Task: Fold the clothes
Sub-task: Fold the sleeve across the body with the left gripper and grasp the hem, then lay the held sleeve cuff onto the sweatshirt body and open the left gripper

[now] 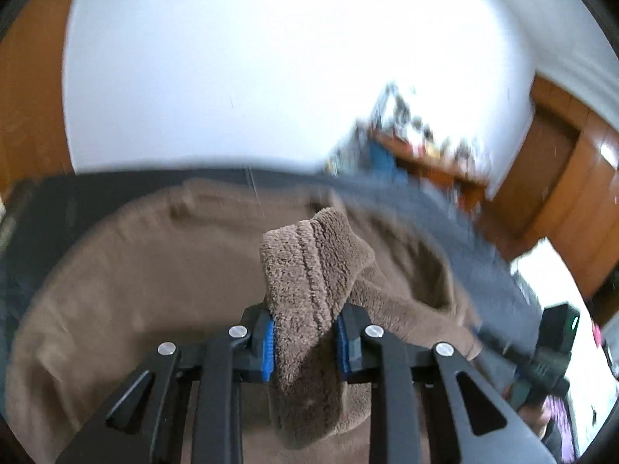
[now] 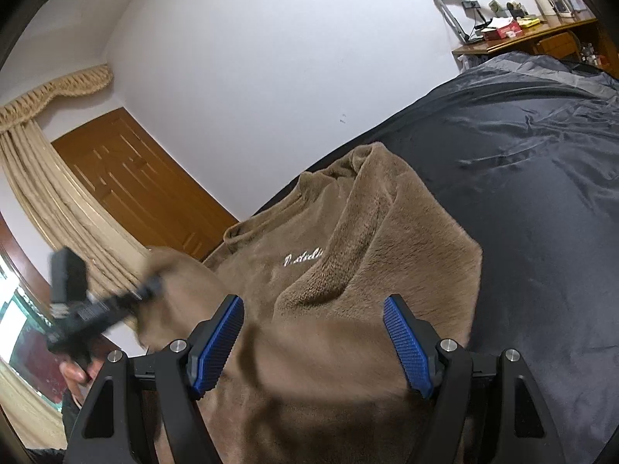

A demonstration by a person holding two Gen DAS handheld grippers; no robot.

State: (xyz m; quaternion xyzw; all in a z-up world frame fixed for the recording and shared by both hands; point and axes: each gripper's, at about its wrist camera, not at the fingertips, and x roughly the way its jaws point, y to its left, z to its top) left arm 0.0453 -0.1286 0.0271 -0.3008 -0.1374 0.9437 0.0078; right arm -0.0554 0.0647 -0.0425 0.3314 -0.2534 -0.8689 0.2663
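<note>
Only white script on brown fleece sweater (image 2: 348,255), unreadable.

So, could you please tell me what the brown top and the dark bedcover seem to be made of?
Brown top: looks like plush fleece, matte, with a fuzzy nap and soft folds. Bedcover: smooth, thin fabric, perhaps satin or polyester, with a faint sheen along fine creases.

Left wrist view: is looking forward along the left gripper (image 1: 305,342), tilting down, sitting close over the brown sweater (image 1: 116,290), and facing a white wall (image 1: 251,58).
Right wrist view: is looking along the right gripper (image 2: 313,342), facing the sweater (image 2: 367,239) across the dark bed cover (image 2: 541,193).
Shared: both are taking in the sweater, bed cover, wall and desk (image 2: 541,34); each is catching the other gripper at its edge.
</note>
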